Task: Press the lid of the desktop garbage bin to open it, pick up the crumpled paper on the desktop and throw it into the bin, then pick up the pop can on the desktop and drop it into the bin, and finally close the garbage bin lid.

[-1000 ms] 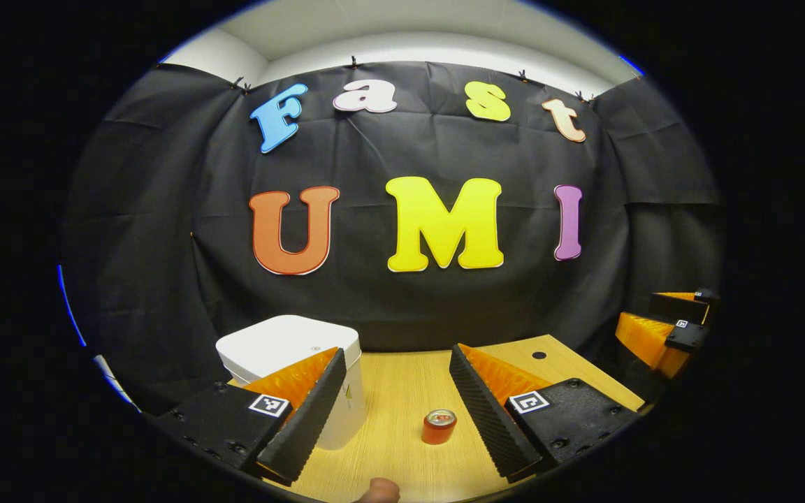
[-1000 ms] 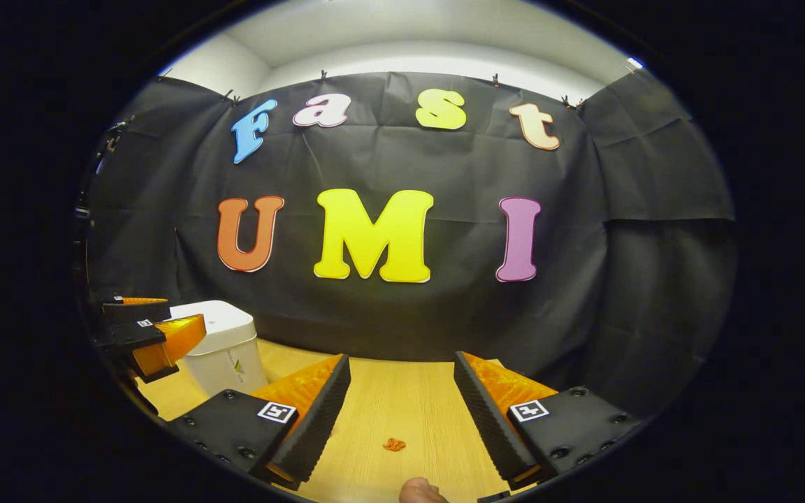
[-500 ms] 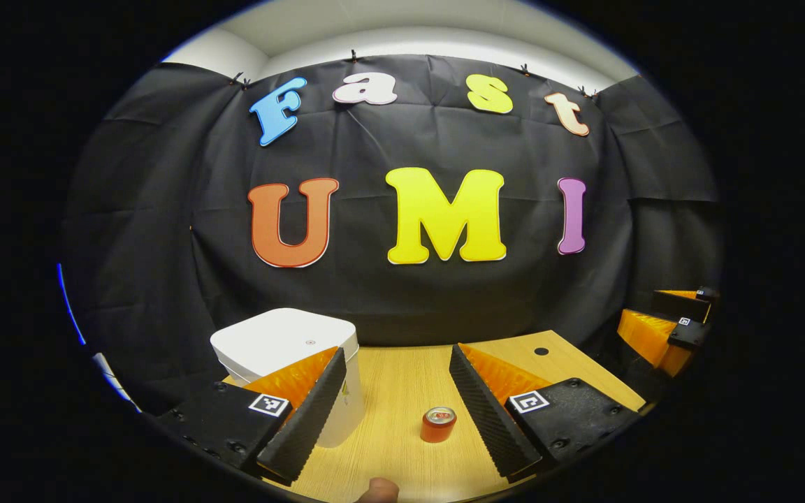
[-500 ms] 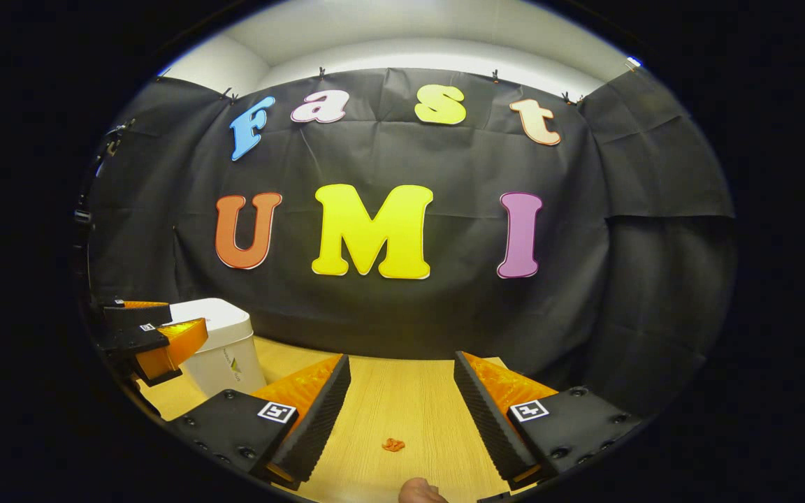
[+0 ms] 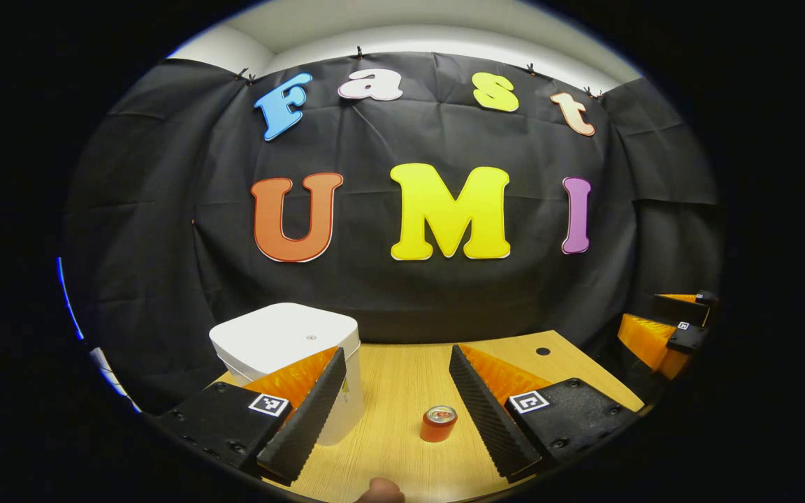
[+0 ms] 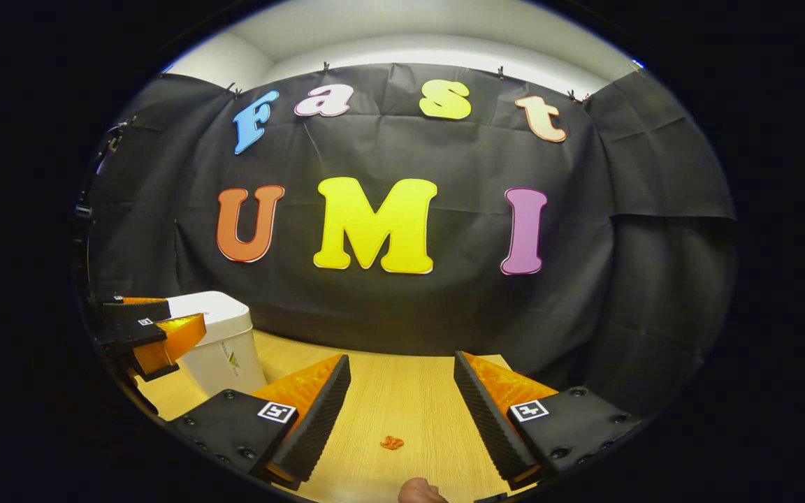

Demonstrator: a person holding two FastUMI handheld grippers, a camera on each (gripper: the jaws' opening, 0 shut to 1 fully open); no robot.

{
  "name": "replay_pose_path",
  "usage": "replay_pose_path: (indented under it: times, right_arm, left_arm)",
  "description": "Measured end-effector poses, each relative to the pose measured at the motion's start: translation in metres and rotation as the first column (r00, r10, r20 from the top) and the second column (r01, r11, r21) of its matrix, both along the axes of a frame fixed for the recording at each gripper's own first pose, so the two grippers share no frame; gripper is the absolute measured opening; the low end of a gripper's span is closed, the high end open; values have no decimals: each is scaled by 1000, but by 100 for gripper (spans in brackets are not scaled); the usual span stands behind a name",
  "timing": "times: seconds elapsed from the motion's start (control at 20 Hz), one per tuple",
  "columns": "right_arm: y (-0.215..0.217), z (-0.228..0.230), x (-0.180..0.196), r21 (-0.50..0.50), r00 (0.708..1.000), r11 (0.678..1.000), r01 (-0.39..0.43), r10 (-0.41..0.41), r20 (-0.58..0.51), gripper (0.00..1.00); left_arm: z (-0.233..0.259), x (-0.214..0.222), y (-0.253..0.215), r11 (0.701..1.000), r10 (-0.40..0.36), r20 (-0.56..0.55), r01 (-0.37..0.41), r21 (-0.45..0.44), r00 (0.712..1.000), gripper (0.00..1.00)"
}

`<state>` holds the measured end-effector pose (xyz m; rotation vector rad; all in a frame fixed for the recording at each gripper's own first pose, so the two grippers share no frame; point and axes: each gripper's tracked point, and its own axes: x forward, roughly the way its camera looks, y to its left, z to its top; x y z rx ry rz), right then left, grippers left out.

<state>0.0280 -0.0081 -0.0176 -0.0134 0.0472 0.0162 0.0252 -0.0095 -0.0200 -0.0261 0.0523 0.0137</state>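
Left gripper (image 5: 394, 409): jaws apart, empty, above the desktop (image 5: 395, 377).
Right gripper (image 6: 397, 409): jaws apart, empty.
Garbage bin (image 5: 284, 342): lid closed, near the desktop's left edge.
Pop can (image 5: 438, 423): upright, mid-desktop.
Crumpled paper (image 6: 392, 442): near the front edge.

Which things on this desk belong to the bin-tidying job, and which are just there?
Belong to the job:
- white garbage bin, lid shut
- pop can, upright
- crumpled paper, small, orange

Just there:
- wooden desktop
- dark round hole in desktop
- black cloth wall
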Motion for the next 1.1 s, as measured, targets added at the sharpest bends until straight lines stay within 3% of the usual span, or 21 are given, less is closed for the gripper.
replay_pose_path:
  times: [0.2, 0.3, 0.35, 0.4, 0.5, 0.8, 0.9, 0.95, 1.1]
  right_arm:
    - [-1, -2, 5, 4, 1000, 1000, 3, -3, -8, 95]
    - [2, -1, 8, -1, 1000, 1000, 0, 0, -8, 95]
    - [3, -3, 10, -6, 1000, 1000, -3, 3, -10, 95]
    - [6, -4, 12, -11, 1000, 1000, -6, 6, -14, 95]
    - [9, -5, 14, -23, 1000, 1000, -13, 12, -18, 95]
    - [10, -6, 19, -45, 1000, 999, -3, 2, -21, 95]
    - [10, -8, 22, -46, 1000, 999, 3, -4, -27, 95]
    - [10, -10, 22, -49, 999, 999, 7, -8, -31, 95]
    - [10, -15, 25, -50, 999, 999, 14, -17, -47, 94]
  left_arm:
    - [1, 8, 6, 1000, 14, 1, -14, 12, 1000, 96]
    - [-1, 15, 10, 1000, 24, -12, -23, 17, 1000, 84]
    - [-1, 18, 13, 999, 38, -15, -37, 20, 999, 86]
    - [1, 22, 16, 999, 46, -11, -46, 10, 999, 82]
    - [2, 27, 21, 998, 58, -6, -58, -15, 998, 60]
    - [9, 50, 48, 991, 129, 32, -130, 27, 991, 34]
    - [8, 58, 62, 986, 162, 24, -163, 20, 986, 18]
    - [9, 62, 68, 985, 169, 22, -170, 14, 985, 4]
    - [11, 79, 88, 979, 202, 12, -202, 3, 979, 3]
